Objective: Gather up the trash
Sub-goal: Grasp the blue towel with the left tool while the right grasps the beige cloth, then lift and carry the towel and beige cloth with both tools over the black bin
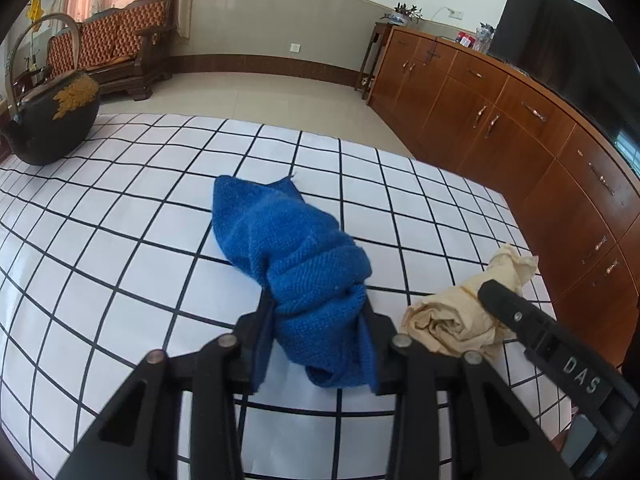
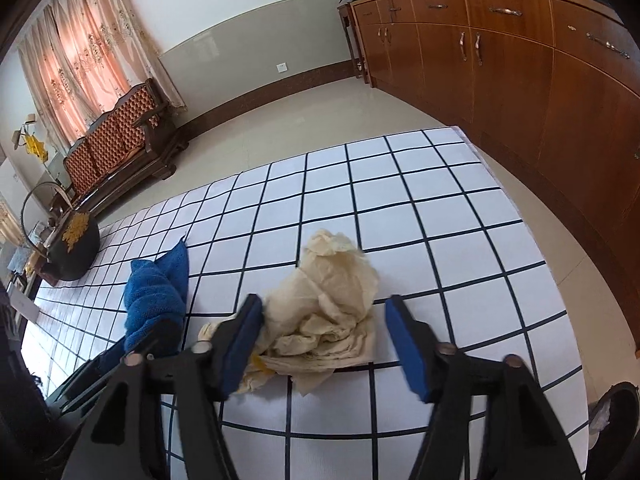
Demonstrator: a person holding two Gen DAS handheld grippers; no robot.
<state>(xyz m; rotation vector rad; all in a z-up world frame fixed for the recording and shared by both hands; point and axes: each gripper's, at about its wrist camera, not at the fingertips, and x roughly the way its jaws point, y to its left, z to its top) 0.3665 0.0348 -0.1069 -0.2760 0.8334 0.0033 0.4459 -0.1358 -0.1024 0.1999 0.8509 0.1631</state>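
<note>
Trash here is a crumpled cream paper wad [image 2: 324,312] lying on the grid cloth [image 2: 420,208], just right of a bunched blue towel [image 1: 296,264]. A black kettle [image 1: 52,120] sits well to the towel's far left, near the cloth's edge.

Risk first. The right gripper [image 2: 324,344] straddles the wad with its jaws wide: the left pad touches the paper's edge, the right pad stands clear of it. Closing from here, it may catch only the loose outer folds, and the wad could unfurl or slip out on the lift. A flap of paper also runs under the left finger and might tear or drag. The two grippers work close together beside the towel, so they may knock one another. A dark bin [image 2: 616,420] shows off the cloth's near right corner; a loose grip could drop paper on the way there.

The left gripper [image 1: 316,344] has narrowed onto the towel's near end, its pads pressing the knit from both sides. Both tools slant steeply down toward the cloth, side by side.
</note>
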